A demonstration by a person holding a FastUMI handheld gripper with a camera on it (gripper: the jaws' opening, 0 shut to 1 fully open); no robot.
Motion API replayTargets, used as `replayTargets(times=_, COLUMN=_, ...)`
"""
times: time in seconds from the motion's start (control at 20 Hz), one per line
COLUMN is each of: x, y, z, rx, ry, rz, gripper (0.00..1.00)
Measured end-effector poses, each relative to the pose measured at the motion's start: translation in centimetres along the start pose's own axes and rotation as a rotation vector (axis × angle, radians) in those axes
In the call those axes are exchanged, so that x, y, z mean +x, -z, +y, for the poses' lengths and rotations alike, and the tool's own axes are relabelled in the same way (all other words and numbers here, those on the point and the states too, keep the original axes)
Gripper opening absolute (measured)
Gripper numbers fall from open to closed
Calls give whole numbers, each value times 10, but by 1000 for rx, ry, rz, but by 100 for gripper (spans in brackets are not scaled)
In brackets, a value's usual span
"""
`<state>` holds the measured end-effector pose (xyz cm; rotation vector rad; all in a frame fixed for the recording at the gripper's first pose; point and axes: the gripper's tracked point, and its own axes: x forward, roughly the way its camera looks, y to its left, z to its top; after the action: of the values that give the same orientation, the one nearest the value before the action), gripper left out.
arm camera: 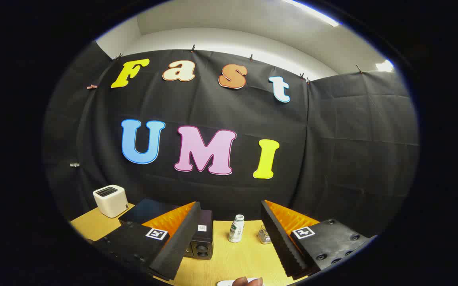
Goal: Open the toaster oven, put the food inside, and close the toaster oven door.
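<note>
The claw (229,238) hangs wide and empty above the bench (233,258). The oven (203,234) sits far left of centre, partly behind the left finger (door hidden). A careless reach could topple the bottle (236,228) just right of it.

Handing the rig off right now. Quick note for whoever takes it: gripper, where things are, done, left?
Gripper: fingers open, nothing between them, held above the light wooden table.
Black box-shaped toaster oven: on the table behind the left finger, partly hidden by it; door state cannot be told.
Small white bottle with a green label: upright, beyond the fingers, between them.
Small clear glass item: just right of the bottle, too small to identify.
White pop-up toaster: far left of the table.
Food: something white at the near table edge, cannot tell what.
Done: nothing visibly.
Left: open oven, load food, close door.
</note>
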<state>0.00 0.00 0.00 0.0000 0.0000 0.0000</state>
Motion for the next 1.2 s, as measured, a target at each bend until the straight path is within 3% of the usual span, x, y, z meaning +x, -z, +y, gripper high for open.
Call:
replayTargets(times=0.9, x=0, y=6, z=4, rx=3, ry=3, rz=10, gripper=97)
replayTargets(times=1.2, x=5, y=15, z=38, rx=8, ry=-29, rz=22, gripper=98)
